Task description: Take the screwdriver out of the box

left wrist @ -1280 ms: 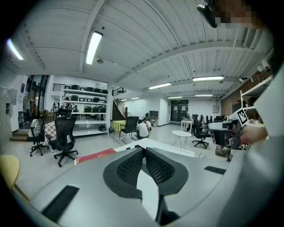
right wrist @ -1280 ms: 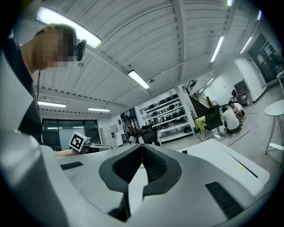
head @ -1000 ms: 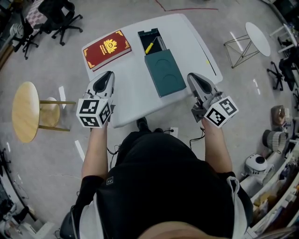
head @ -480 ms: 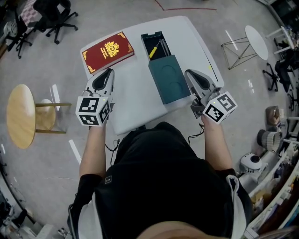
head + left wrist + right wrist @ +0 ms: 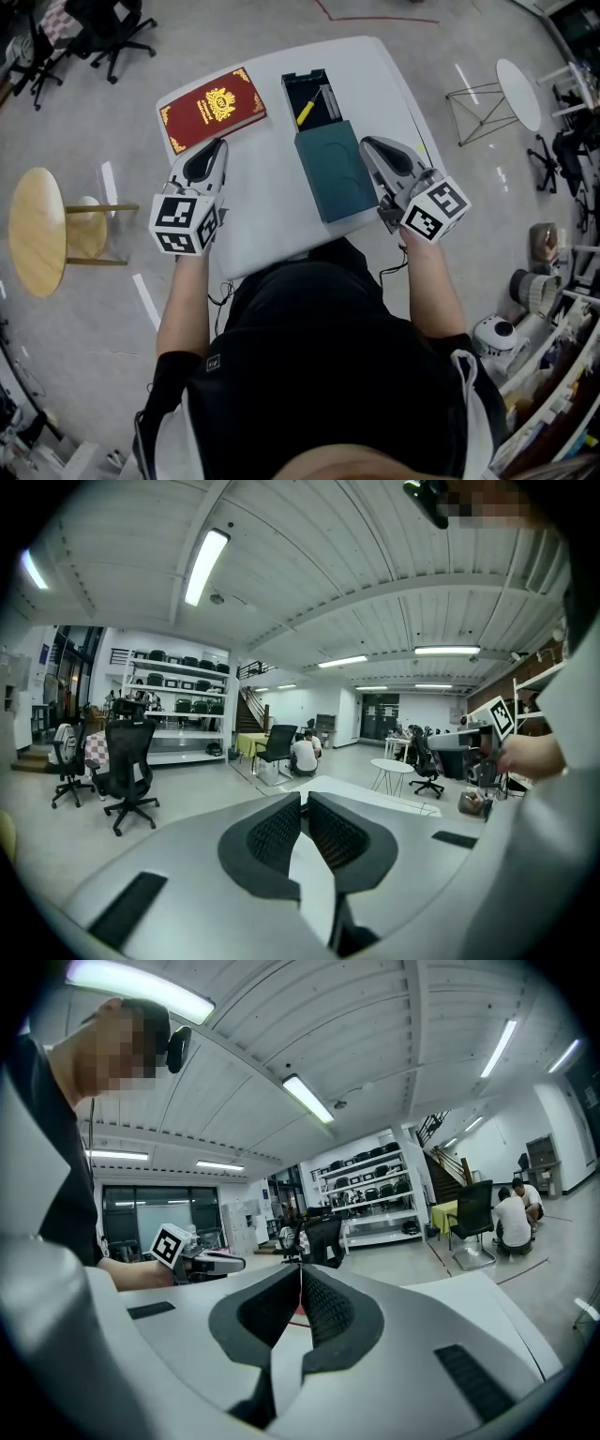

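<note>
Head view: the yellow-handled screwdriver lies slantwise inside the open dark box at the far side of the white desk. A teal lid lies flat against the box's near end. The right gripper hovers just beside the lid's right edge, its fingers clenched on nothing. The left gripper hangs near a red book left of the box, fingers likewise pressed together and empty.
</note>
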A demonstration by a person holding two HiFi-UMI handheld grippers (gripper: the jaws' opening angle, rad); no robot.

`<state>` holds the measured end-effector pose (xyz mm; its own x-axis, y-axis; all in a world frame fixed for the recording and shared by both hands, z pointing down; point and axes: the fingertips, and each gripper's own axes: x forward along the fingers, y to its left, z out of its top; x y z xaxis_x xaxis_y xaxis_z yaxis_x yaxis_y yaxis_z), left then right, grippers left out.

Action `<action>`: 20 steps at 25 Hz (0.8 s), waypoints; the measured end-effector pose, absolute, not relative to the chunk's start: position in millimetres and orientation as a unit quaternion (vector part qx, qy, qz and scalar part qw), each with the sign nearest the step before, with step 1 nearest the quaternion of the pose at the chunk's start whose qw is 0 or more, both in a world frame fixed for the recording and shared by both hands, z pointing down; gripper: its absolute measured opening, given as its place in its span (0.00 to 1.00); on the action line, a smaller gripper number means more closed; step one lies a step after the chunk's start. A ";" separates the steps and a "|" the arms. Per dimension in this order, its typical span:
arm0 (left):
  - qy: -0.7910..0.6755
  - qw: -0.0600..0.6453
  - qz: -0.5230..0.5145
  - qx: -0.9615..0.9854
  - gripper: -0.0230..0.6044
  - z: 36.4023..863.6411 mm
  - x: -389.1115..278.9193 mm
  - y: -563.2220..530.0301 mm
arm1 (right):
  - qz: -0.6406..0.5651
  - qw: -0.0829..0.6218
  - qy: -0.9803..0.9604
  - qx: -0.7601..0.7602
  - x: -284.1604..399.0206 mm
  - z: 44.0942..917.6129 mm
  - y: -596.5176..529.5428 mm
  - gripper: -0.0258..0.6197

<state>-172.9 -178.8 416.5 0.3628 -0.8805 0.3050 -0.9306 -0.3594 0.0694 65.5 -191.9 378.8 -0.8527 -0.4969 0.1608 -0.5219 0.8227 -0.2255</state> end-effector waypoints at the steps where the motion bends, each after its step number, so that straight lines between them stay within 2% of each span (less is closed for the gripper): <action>1: -0.558 0.116 0.110 0.814 0.10 416.8 -171.6 -183.1 | 0.132 0.049 -0.955 0.260 65.7 380.6 -200.2 0.09; 11: -0.643 0.137 0.123 0.743 0.10 411.5 -161.3 -228.8 | 0.150 0.088 -0.973 0.152 80.2 404.6 -293.8 0.09; 20: -0.689 0.165 0.129 0.694 0.10 423.9 -122.5 -247.5 | 0.137 0.135 -0.980 0.045 83.4 433.2 -343.8 0.09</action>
